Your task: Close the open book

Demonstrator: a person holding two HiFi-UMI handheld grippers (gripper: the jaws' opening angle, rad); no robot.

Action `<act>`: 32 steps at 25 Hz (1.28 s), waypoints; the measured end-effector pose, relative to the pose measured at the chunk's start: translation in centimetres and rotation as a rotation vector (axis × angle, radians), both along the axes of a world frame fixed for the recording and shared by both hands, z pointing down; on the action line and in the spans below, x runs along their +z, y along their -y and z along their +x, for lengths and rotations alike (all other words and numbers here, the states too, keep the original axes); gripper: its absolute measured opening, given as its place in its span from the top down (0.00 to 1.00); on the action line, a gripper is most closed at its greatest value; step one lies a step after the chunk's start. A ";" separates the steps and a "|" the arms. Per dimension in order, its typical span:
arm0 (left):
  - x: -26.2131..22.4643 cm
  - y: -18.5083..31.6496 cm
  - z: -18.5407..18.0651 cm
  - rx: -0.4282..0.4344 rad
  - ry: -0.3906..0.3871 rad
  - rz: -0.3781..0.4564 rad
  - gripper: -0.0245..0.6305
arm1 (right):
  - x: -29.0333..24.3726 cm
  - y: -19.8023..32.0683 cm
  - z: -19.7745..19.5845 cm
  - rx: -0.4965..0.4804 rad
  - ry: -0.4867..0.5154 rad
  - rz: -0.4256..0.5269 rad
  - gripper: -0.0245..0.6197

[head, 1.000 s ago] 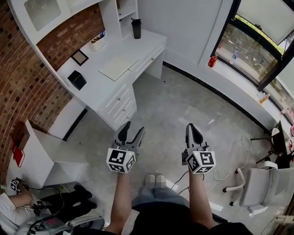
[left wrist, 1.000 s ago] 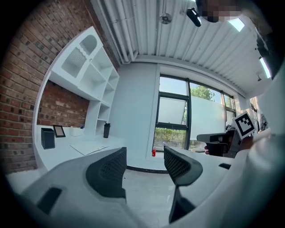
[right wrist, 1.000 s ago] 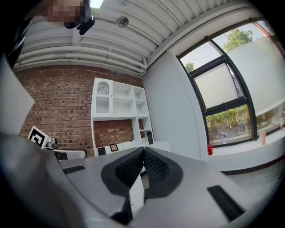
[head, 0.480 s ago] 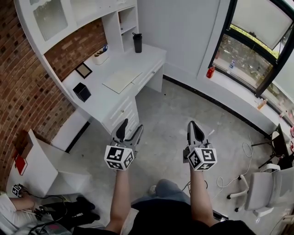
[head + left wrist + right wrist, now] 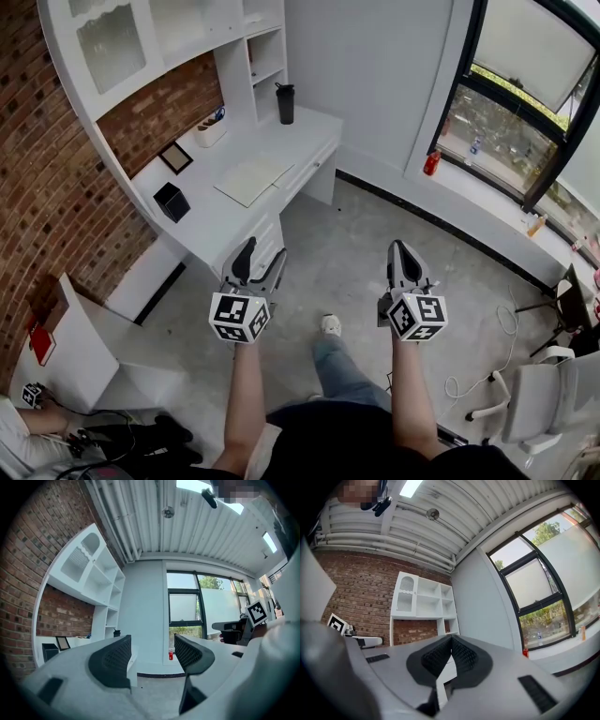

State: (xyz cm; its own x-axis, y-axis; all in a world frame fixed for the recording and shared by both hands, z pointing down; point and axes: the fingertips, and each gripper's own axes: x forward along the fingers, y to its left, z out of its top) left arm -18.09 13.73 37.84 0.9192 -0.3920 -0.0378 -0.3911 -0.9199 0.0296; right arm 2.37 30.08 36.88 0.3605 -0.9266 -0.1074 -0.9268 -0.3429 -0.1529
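**Fingers.** The left gripper [image 5: 152, 649] was found with its jaws wide apart, having just been opened. Nothing was held between the pads; only the far wall and window were seen through the gap. The right gripper [image 5: 451, 644] was found with its jaws brought together at the tips, and nothing was caught in them. Both tools were held out about level over bare floor [image 5: 375, 234], side by side and apart from each other.

**Task's thing.** The book [image 5: 251, 178] was noted lying flat on the white desk [image 5: 202, 223], close to the front edge. It lay between a black box [image 5: 172, 202] and a dark tumbler [image 5: 285, 103]. It was taken to be open, though the pages could not be made out from this far. It was well apart from both grippers and touched by neither.

**Progress.** Nothing of the closing was judged done. The approach to the desk, the taking of one cover or leaf, and the folding over were all judged left.

**Edges and room.**
- The desk's front edge ran across the line of approach, beyond the left gripper.
- A small frame [image 5: 175, 157] stood against the brick behind the book, clear of it.
- White shelving [image 5: 258, 56] rose over the back of the desk. It was judged a limit only for a high lift.
- The floor up to the desk was seen open.
- A cable [image 5: 469, 380] and a chair [image 5: 530, 403] lay off to the right, well apart from the path.
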 end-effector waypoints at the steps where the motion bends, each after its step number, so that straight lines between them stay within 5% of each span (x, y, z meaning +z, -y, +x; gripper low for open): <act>1: -0.1 0.6 0.2 -0.008 -0.002 0.005 0.57 | 0.0 0.6 0.2 -0.010 -0.008 -0.001 0.96; 11: 0.7 9.1 7.1 -0.084 0.011 0.034 0.57 | 0.5 9.1 8.7 -0.043 -0.038 0.009 0.96; 23: 7.3 29.1 18.9 -0.351 0.093 -0.048 0.57 | 5.6 35.7 26.3 -0.258 0.034 -0.045 0.96; 32: 9.9 36.9 20.8 -0.518 0.156 -0.097 0.56 | 7.7 50.5 28.5 -0.460 0.074 -0.105 0.96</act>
State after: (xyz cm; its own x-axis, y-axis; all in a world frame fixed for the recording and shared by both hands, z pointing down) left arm 2.71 -23.20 47.77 0.5971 -0.7895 0.1422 -0.7984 -0.6021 0.0097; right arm 30.85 -20.45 44.63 -0.0869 -0.9962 0.0055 -0.9740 0.0838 -0.2104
